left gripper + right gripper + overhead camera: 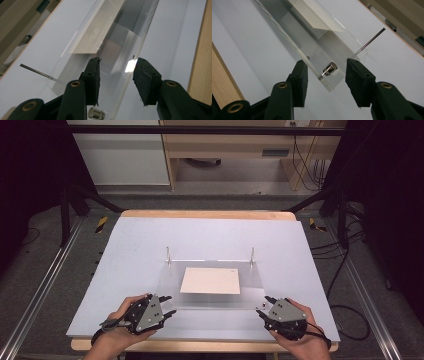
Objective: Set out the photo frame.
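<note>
Your left gripper (169, 305) and right gripper (264, 307), jaws part-open and gripping nothing, straddle the clear plate's (172, 290) 6 o'clock corners, set to lift evenly.

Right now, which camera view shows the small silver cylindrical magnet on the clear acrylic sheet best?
The right gripper view: the small silver cylindrical magnet stands sharp on the clear acrylic sheet's corner. The left gripper view cuts off another such magnet at the bottom; the high view shows a speck.
</note>
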Demonstrator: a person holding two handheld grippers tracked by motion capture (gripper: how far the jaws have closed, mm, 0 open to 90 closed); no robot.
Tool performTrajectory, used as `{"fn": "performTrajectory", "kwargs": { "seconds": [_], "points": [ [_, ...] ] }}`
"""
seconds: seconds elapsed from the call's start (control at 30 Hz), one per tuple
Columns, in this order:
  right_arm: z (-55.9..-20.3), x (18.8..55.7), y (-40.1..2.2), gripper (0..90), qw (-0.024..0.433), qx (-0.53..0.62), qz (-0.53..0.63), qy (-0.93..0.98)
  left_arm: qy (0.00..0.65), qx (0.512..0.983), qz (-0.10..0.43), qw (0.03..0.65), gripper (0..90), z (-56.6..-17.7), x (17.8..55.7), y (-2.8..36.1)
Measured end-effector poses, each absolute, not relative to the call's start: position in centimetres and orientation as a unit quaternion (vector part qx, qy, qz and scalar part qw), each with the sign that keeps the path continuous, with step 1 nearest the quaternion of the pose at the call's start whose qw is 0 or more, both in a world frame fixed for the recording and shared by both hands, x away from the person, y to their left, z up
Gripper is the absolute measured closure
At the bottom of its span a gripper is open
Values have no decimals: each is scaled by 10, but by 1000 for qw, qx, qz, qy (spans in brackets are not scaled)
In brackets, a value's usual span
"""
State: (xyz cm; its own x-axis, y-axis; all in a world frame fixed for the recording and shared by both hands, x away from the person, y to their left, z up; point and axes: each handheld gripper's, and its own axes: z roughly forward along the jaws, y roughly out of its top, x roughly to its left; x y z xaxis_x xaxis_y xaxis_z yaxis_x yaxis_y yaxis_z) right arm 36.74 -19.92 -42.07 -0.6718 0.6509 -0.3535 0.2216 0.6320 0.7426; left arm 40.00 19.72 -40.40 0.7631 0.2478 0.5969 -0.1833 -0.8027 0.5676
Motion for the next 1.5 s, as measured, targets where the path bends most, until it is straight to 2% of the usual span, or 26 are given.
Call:
{"fn": "performTrajectory", "kwargs": {
  "seconds": [0.33, 0.67, 1.23, 1.5],
  "points": [
    [-419, 368, -200, 534, 310, 263, 345, 846, 17, 881, 359, 307, 560, -406, 400, 191],
    [-416, 369, -201, 536, 308, 260, 355, 843, 26, 871, 389, 300, 615, -402, 394, 189],
    [-421, 380, -195, 493, 326, 208, 371, 845, 32, 872, 385, 301, 619, -396, 397, 189],
    [-421, 382, -186, 612, 359, 183, 353, 844, 37, 867, 385, 314, 633, -390, 399, 192]
  ]
}}
